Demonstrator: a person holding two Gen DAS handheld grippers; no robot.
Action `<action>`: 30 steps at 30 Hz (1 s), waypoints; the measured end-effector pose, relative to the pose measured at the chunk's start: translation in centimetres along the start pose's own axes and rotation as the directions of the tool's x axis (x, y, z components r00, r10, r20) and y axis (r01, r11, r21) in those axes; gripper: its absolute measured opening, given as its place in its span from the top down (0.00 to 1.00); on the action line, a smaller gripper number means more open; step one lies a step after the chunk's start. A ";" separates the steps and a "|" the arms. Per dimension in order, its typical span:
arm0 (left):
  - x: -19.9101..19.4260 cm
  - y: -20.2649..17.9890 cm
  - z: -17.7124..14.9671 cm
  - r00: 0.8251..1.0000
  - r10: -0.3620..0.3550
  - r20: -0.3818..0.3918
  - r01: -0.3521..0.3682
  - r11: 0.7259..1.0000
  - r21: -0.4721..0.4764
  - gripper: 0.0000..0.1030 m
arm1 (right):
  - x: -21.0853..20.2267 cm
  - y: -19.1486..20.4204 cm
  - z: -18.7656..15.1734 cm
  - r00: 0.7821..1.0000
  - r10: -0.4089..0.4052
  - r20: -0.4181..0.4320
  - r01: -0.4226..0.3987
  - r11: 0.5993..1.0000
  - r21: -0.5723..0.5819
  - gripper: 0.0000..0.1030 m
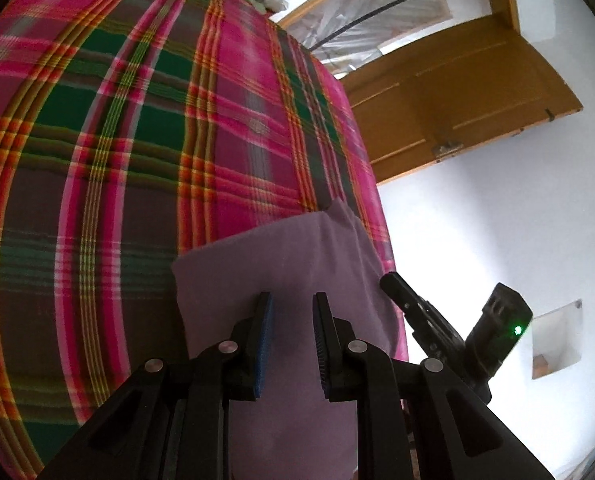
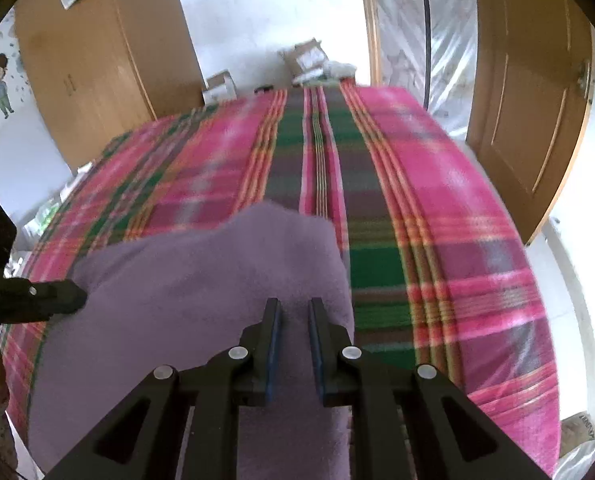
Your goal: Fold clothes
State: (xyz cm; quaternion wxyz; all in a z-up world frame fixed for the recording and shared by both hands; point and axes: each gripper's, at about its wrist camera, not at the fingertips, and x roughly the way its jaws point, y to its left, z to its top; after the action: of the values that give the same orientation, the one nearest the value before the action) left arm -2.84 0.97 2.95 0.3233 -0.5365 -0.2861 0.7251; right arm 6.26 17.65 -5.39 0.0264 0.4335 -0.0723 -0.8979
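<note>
Soft purple fleece garment (image 2: 201, 280) sits on the pink-green plaid bed blanket (image 2: 437, 208) under both slightly spread, empty claws, left (image 1: 293, 304) and right (image 2: 293, 308), so I'd pinch matching edges evenly, keeping layers flat.

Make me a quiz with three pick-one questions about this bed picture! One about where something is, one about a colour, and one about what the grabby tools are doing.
1. Where does the cloth lie?
A. on the floor
B. on the bed blanket
C. in the cupboard

2. What colour is the cloth?
A. yellow
B. white
C. purple

3. How do the fingers of the left tool stand?
A. apart, with cloth seen between them
B. pressed tight together
C. out of view

Answers:
1 B: the cloth rests on the checked blanket that covers the bed.
2 C: it looks plain purple in both views.
3 A: the left tool shows a gap between its blue pads, and so does the right tool.
</note>
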 end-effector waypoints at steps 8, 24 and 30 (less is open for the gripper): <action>0.7 0.3 -1.1 0.999 -0.040 0.012 0.040 0.999 0.015 0.84 | 0.6 0.3 -0.1 0.999 -0.034 -0.014 0.034 0.999 -0.031 0.89; 1.3 -2.0 0.1 1.000 0.014 0.012 -0.015 0.995 0.098 0.81 | -1.8 8.2 -2.5 0.987 0.163 0.004 -0.159 0.968 -0.195 0.88; 1.8 -0.4 0.7 1.000 -0.019 -0.008 0.020 0.999 0.043 0.81 | -1.2 9.4 -3.4 0.992 0.121 0.021 -0.114 0.970 -0.215 0.88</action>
State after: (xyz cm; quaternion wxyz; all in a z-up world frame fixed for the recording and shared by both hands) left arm -3.79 2.61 2.37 0.3428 -0.5294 -0.2745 0.7259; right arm 9.56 8.12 -5.09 0.1246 0.4079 -0.0013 -0.9045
